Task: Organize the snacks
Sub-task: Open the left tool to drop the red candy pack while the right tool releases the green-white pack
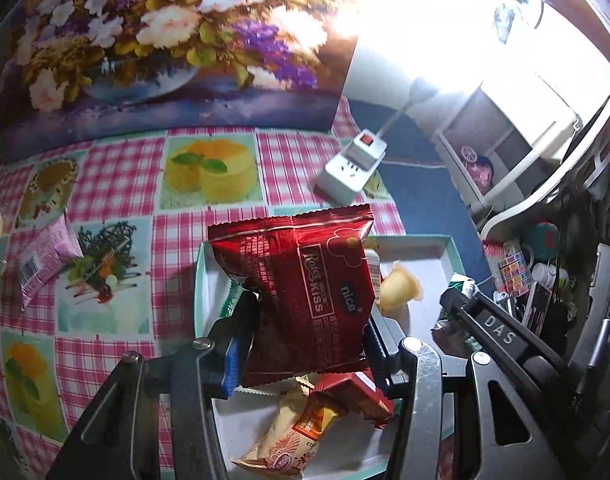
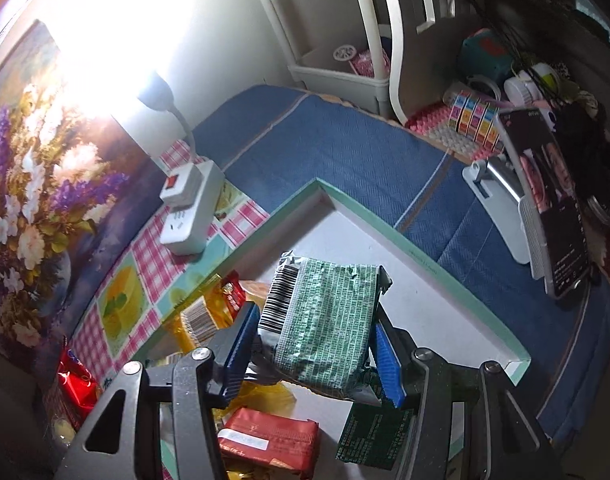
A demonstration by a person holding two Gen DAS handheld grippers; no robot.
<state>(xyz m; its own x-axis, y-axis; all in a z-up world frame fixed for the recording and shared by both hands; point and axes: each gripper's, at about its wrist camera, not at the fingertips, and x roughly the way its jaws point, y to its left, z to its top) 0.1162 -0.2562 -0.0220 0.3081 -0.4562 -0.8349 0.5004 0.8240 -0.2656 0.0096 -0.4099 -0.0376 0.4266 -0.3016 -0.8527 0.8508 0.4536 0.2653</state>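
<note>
My left gripper (image 1: pixel 309 344) is shut on a red foil snack packet (image 1: pixel 305 280) and holds it above a white box with a green rim (image 1: pixel 451 250). In the box lie a yellow jelly cup (image 1: pixel 401 288), a beige wafer packet (image 1: pixel 289 436) and a red packet (image 1: pixel 353 396). My right gripper (image 2: pixel 313 344) is shut on a green-and-silver snack packet (image 2: pixel 329 320) over the same box (image 2: pixel 425 264). Below it lie a red packet (image 2: pixel 269 436), a dark green packet (image 2: pixel 373 432) and yellow packets (image 2: pixel 213 308). The right gripper also shows in the left wrist view (image 1: pixel 461 312).
A pink snack packet (image 1: pixel 45 260) lies on the checked tablecloth at left. A white power strip (image 1: pixel 351 168) sits behind the box, also in the right wrist view (image 2: pixel 191 208). A flower painting (image 1: pixel 165 40) stands at the back. A phone on a stand (image 2: pixel 545 200) and clutter are at right.
</note>
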